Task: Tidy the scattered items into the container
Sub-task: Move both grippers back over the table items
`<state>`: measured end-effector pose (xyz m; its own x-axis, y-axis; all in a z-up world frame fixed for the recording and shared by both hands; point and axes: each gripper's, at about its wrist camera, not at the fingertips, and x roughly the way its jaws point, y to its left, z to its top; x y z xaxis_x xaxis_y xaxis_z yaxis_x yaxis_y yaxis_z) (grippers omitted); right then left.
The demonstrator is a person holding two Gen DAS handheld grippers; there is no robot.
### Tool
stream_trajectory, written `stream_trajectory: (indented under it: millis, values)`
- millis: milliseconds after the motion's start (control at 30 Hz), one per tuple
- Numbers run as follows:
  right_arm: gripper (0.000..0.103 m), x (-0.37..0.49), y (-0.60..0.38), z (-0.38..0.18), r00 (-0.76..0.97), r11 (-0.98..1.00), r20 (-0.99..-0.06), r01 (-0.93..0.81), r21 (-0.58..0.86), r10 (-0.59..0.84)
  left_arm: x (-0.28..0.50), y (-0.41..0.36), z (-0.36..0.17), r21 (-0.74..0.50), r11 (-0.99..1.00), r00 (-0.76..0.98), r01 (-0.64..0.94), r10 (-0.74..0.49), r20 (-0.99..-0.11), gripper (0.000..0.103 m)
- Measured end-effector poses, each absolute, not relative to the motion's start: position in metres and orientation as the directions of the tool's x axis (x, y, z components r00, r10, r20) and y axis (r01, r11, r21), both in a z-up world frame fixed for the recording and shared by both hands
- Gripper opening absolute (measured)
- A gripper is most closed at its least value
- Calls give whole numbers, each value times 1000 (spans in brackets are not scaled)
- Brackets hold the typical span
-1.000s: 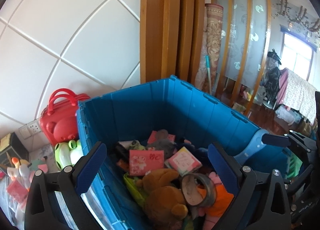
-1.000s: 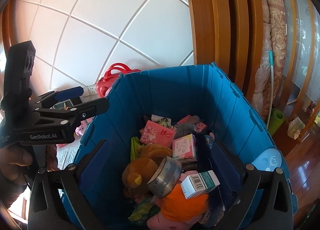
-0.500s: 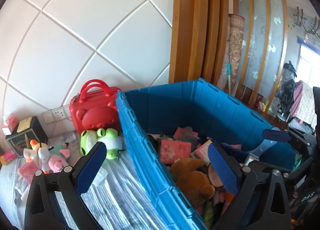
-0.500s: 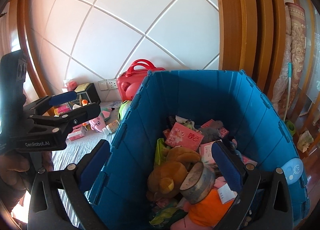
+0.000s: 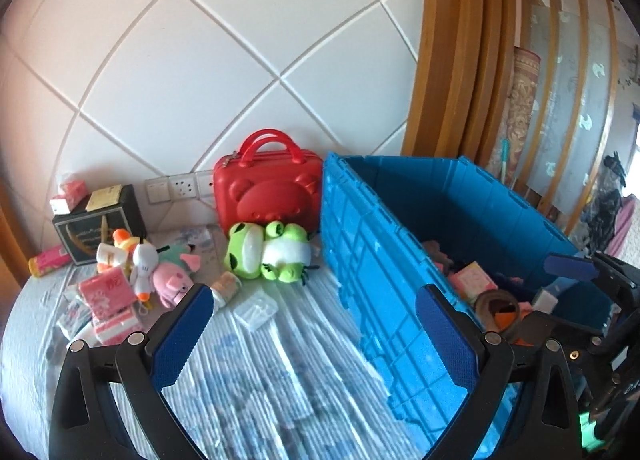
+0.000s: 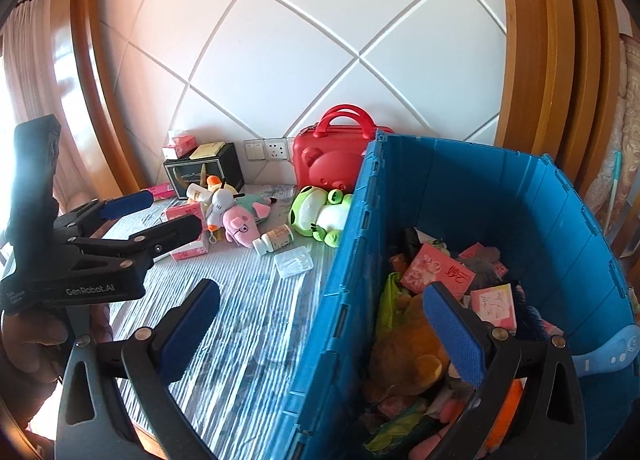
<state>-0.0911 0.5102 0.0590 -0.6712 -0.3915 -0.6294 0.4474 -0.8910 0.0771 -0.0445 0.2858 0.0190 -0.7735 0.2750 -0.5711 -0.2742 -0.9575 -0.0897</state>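
While both the left tool [image 5: 310, 334] and right tool [image 6: 320, 330] gape empty, reaching toward eleven o'clock could knock the pill bottle [image 6: 274, 239] rolling off the surface [image 6: 248, 324], away from the blue crate [image 6: 520, 212].

we see a white wall [image 5: 224, 60] with diagonal grooves, wall sockets [image 5: 182, 187] low on it, wooden posts [image 5: 456, 52] and a rolled rug [image 5: 520, 108] beyond the tabletop's right edge.
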Motion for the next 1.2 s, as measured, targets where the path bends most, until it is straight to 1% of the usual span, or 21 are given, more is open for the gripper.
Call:
stream_trajectory:
  millis: [467,733,933,1200]
  values:
    - [103,-73,370,48,-620,-862,-679,505,40,-394,-38,135,-8,-114,-979,-768,-170,204,-607,102]
    - [103,-73,297,32,-591,-849,-704,527,31,-393,-45,62,-32,-117,-984,-747,-131,175,-641,102]
    - [103,-80,258,6,-576,-859,-729,510,34,-371,-50,11,-65,-91,-990,-718,-108,141,-682,102]
    - [103,-97,209,-51,-556,-864,-768,504,-7,-319,-63,-47,-126,-19,-997,-694,-80,69,-717,102]
